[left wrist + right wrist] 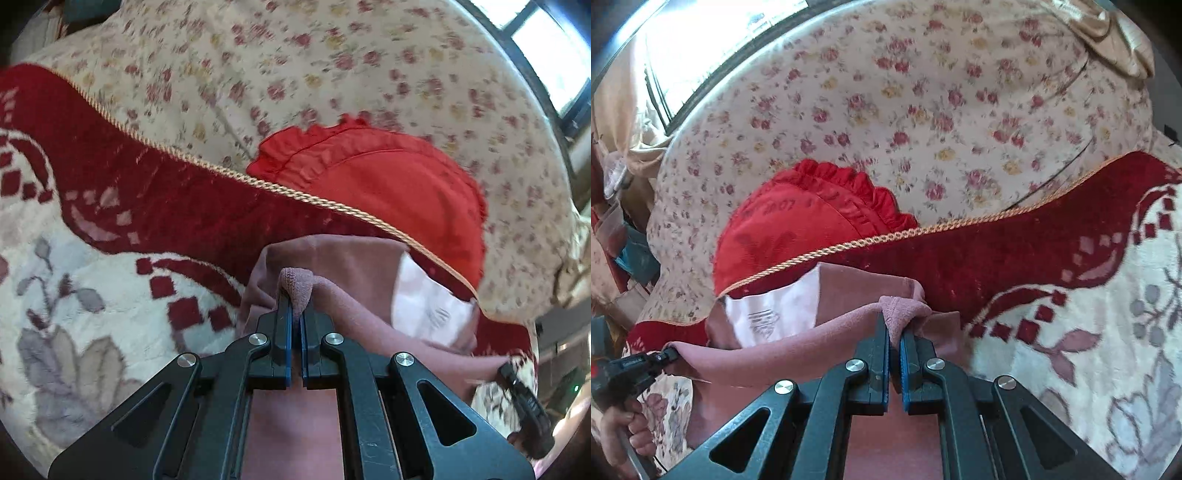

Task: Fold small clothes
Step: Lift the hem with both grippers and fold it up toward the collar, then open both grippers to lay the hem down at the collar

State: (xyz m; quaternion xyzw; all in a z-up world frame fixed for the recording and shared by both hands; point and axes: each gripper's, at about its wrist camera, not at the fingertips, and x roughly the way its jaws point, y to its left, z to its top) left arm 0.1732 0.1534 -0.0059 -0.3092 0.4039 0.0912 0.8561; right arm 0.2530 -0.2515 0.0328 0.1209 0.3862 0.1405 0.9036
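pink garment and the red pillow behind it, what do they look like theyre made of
The pink garment, pinched in both the left gripper and the right gripper, looks like a soft matte knit, probably cotton jersey: fine ribbed texture shows where it bunches. The red pillow looks like woven fabric with a slight sheen and a gathered ruffle edge, possibly satin or polyester.

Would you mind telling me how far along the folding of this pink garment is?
Done: no finished fold is visible. In hand: the left gripper and right gripper each pinch an edge of the pink garment, held up over the blanket. Left: folding it and laying it flat.
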